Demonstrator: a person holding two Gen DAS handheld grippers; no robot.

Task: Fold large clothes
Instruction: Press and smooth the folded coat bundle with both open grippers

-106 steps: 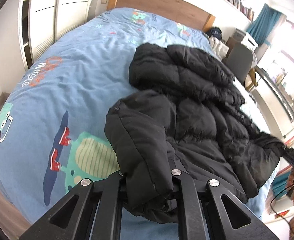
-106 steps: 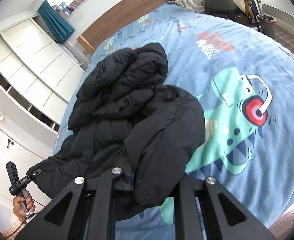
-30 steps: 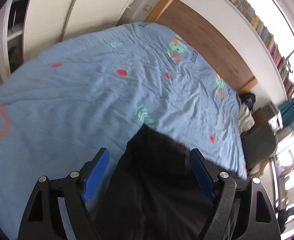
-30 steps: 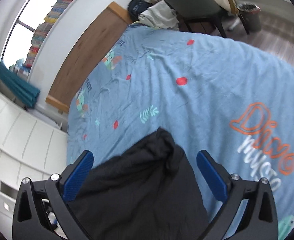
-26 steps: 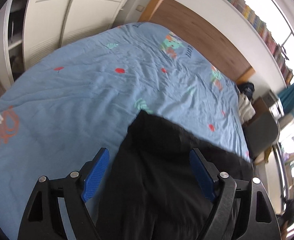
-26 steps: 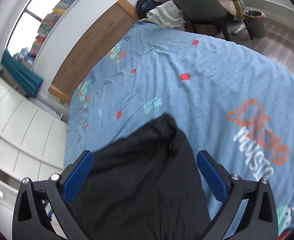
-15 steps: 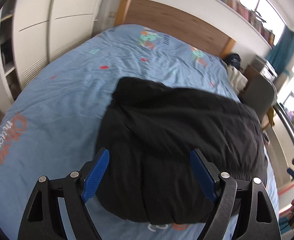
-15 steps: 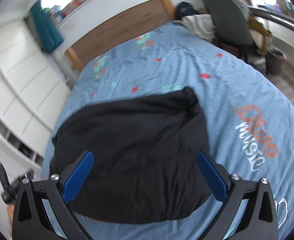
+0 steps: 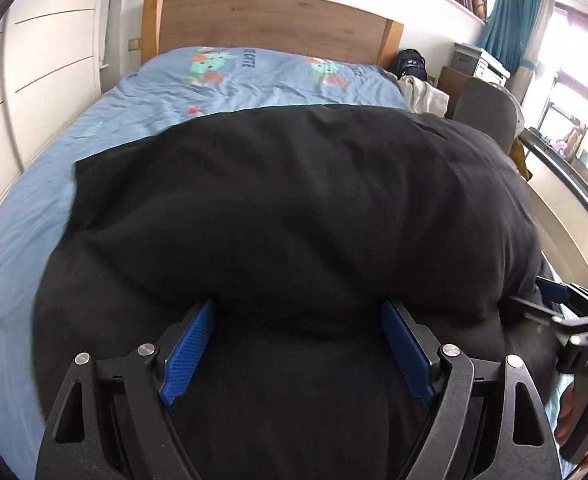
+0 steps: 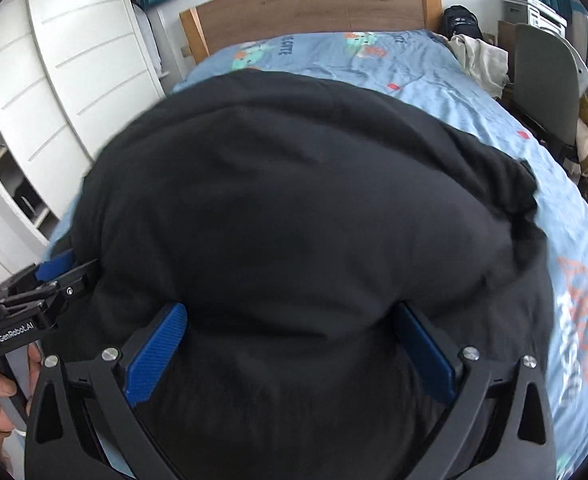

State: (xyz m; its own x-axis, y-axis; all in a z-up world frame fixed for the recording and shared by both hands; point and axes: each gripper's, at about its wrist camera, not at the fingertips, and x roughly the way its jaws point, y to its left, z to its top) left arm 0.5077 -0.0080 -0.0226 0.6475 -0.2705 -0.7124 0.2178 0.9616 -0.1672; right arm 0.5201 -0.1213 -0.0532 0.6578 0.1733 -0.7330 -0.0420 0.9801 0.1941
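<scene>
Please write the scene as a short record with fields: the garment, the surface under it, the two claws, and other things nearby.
garment: black padded jacket, folded into a bulky bundle
surface: bed with blue cartoon duvet
left claw: open wide, jacket fabric between the blue pads
right claw: open wide, jacket fabric between the pads
headboard: wooden, at the far end of the bed
nearby: white wardrobe; grey chair

jacket (image 9: 294, 208): black matt cloth, soft, puffy between the jaws | left gripper (image 9: 294, 354): matt black plastic, blue textured pads (image 9: 189, 348), shiny metal screws | bed cover (image 9: 253, 76): light blue printed cloth, creased, beyond the jaws | headboard (image 9: 269, 24): smooth wood
</scene>
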